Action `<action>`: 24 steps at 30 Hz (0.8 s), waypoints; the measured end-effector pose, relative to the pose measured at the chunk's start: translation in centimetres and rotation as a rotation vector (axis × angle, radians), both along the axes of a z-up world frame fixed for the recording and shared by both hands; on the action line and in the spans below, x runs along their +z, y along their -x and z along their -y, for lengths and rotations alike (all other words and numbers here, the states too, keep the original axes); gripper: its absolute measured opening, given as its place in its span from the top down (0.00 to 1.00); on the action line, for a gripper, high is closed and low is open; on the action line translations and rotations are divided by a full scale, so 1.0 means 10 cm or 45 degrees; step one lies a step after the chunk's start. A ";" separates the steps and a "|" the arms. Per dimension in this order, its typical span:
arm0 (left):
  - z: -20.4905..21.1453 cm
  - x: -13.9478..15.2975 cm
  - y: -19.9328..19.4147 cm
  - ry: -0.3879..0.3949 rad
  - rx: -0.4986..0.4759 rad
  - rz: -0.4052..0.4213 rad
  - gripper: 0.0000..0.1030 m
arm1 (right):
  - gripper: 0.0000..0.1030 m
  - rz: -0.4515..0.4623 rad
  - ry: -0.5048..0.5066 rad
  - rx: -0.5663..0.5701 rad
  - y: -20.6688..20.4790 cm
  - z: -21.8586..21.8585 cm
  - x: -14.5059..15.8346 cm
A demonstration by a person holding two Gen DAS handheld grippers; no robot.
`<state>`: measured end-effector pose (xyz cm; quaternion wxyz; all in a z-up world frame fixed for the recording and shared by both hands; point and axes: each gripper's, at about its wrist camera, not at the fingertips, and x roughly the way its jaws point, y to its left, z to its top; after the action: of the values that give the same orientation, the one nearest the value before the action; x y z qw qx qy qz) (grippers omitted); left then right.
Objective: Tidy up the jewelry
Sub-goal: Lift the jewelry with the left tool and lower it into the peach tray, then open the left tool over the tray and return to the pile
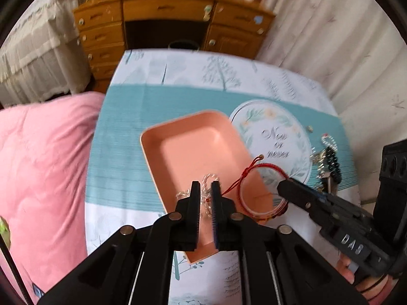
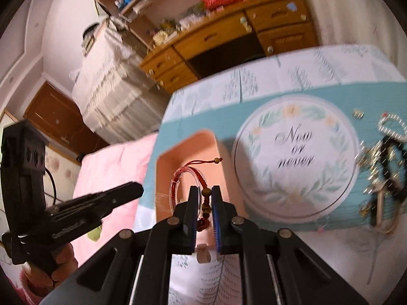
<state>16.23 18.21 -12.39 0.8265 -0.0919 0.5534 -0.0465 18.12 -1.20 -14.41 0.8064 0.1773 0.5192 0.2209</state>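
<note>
Nearest to each camera, both tools hold jewelry over the same container. Left gripper (image 1: 205, 190): jaws drawn close with only a narrow gap, a silvery twisted chain (image 1: 209, 178) caught between them and trailing over the near part of the pink tray (image 1: 178, 137), a position that would let the piece drop inside on release. Right gripper (image 2: 205, 195): jaws likewise nearly closed, pinching the beaded knot of a red cord bracelet (image 2: 193, 175), whose loop and a clear bangle-like ring hang ahead of the tips above the tray (image 2: 165, 162); whether the ring is a separate piece cannot be told. In the left wrist view the same red bracelet (image 1: 254, 178) spans the tray's right rim, so it appears to be mid-transfer rather than deposited. The tray lies on the table (image 1: 122, 132), on the teal band of a printed cloth, just beside a round printed motif (image 2: 295, 152). Farther right, 1 tangled pile of unsorted jewelry (image 2: 384, 157), dark beads and silvery chains, lies well apart from the tray and remains to be sorted. Beyond the table stands a wooden desk (image 1: 173, 12), with a pink blanket (image 1: 45, 157) at left.
</note>
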 end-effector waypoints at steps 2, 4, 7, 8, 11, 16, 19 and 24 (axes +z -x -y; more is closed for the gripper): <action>-0.01 -0.09 -0.02 -0.014 0.023 -0.051 0.72 | 0.90 -0.030 0.011 0.003 0.01 -0.06 -0.08; -0.01 -0.14 -0.04 -0.061 0.031 -0.082 0.50 | 0.90 -0.057 0.010 -0.011 0.01 -0.08 -0.14; -0.02 -0.15 -0.06 -0.071 0.037 -0.069 0.46 | 0.84 -0.085 0.005 -0.033 0.00 -0.04 -0.16; -0.01 -0.14 -0.06 -0.073 0.037 -0.069 0.44 | 0.79 -0.076 0.018 -0.049 0.01 -0.01 -0.15; 0.01 -0.10 -0.11 -0.104 0.037 -0.058 0.39 | 0.65 -0.037 0.042 -0.077 0.03 0.08 -0.11; 0.14 -0.01 -0.12 -0.135 0.034 -0.021 0.35 | 0.64 -0.006 0.061 -0.117 0.04 0.30 -0.03; 0.31 0.13 -0.09 -0.132 0.011 0.081 0.25 | 0.61 0.037 0.092 -0.128 0.10 0.47 0.03; 0.69 0.27 0.00 -0.088 -0.071 0.187 0.21 | 0.45 0.152 0.195 -0.114 0.24 0.78 0.13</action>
<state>16.26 11.31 -9.66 0.8659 -0.0444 0.4949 -0.0570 15.68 -8.99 -13.08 0.8560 0.1247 0.4773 0.1545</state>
